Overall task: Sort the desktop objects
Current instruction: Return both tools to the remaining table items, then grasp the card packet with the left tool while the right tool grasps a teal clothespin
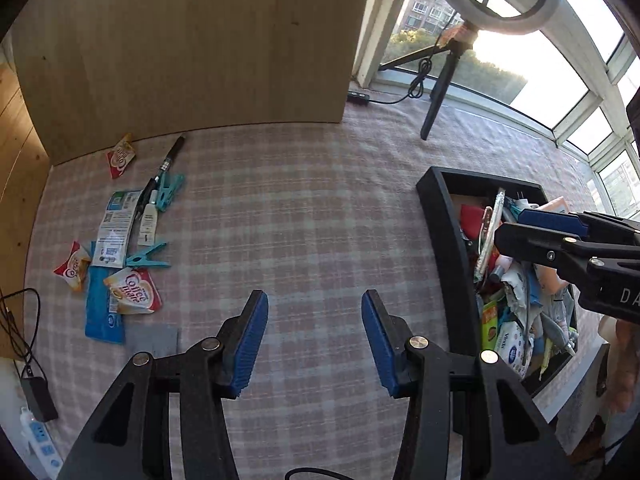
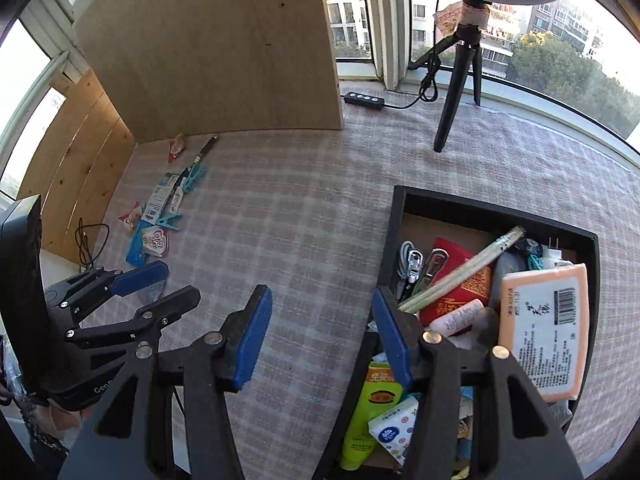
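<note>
Both claws were empty and spread wide: my left gripper (image 1: 315, 342) hung over bare checked cloth (image 1: 312, 208), my right gripper (image 2: 322, 340) sat at the near-left edge of the black box (image 2: 496, 216). A few sorted items, coffee sachets (image 1: 134, 292), clothespins (image 1: 146, 258), a pen (image 1: 172, 154), lay far left. The box looked crammed, so most sorting was left, I judged.

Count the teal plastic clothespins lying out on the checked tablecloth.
2. One teal plastic clothespin lies beside the black pen, the other teal clothespin nearer, by the white barcode packet. More may be hidden in the cluttered black tray.
</note>
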Tool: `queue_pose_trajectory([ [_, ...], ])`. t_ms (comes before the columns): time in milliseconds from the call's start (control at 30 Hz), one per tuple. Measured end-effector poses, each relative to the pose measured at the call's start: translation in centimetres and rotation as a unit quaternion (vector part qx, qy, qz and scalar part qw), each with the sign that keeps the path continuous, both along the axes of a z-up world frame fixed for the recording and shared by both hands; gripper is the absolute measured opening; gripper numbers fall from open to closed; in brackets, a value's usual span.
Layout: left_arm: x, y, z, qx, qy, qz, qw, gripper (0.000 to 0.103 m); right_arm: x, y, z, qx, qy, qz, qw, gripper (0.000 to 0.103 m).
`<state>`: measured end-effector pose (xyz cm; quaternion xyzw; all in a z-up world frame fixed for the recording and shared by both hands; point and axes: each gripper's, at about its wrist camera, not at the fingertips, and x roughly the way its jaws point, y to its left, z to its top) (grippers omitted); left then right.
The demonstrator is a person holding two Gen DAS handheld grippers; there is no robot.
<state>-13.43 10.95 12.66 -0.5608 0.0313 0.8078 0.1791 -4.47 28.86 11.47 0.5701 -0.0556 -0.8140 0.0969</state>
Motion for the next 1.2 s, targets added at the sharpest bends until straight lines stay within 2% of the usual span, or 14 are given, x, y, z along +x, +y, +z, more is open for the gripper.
queue_pose_trajectory([
  [300, -5.3, -11.1, -2.1, -0.034, -0.012, 0.071, 0.9968, 0.045, -6.2, -10.8, -2.1, -0.015, -0.018, 0.046, 0.999, 0.049],
  [467, -8.7, -14.7, -4.0, -0.049, -0.024, 0.08, 0.9953, 0.046, -10.5, -16.0, -4.5, -0.024, -0.042, 0.059, 0.997, 0.043],
  [700, -13.0, -16.4, -8.0, -0.065, -0.051, 0.069, 0.9942, 0.046, -16.5, -21.9, -9.8, -0.028, -0.091, 0.059, 0.994, 0.041],
  [867, -14.9, -16.9, -9.9, -0.062, -0.063, 0.062, 0.9942, 0.047, -19.3, -23.6, -13.0, -0.038, -0.118, 0.033, 0.992, 0.037],
  [1000, -16.0, -16.7, -11.1, -0.062, -0.07, 0.054, 0.9942, 0.047, -20.3, -24.4, -14.4, -0.027, -0.128, 0.021, 0.991, 0.032],
  [1200, -16.8, -15.8, -12.5, -0.062, -0.078, 0.042, 0.9941, 0.048, -20.9, -25.0, -15.3, -0.025, -0.132, 0.013, 0.991, 0.031],
])
